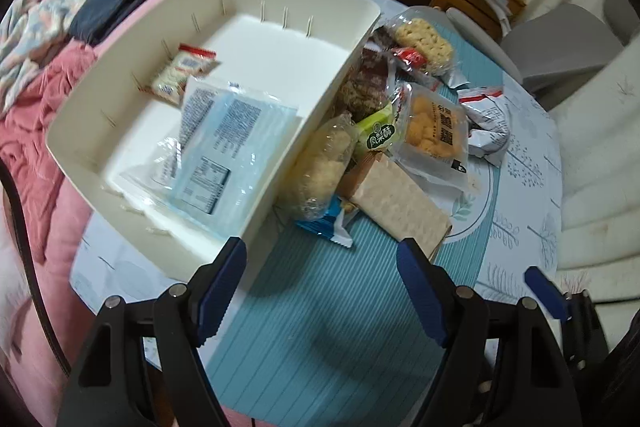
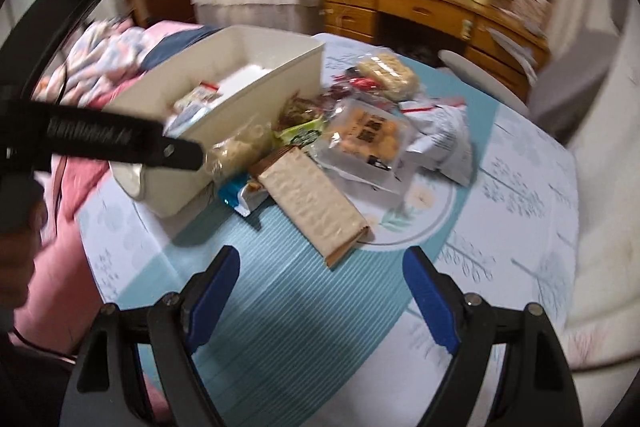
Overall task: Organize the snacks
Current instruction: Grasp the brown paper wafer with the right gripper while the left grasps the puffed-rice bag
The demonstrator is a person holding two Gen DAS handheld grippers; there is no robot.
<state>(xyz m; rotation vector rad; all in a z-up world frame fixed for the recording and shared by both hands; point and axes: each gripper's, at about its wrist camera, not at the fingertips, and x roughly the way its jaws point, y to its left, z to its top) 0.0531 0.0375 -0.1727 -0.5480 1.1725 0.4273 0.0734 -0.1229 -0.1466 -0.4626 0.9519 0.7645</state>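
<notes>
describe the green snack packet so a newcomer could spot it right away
Find the cream bin on the table; a heap of snacks lies along its right side. Midway down that heap, touching the bin wall, is the green packet, wedged between a clear bag of pale puffs and a clear pack of orange balls. It is the only green wrapper.

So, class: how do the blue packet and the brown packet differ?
The blue packet lies inside the bin; the brown packet lies outside on the table. The blue packet is glossy and printed; the brown packet is matt and plain. Both are flat and rectangular.
</notes>
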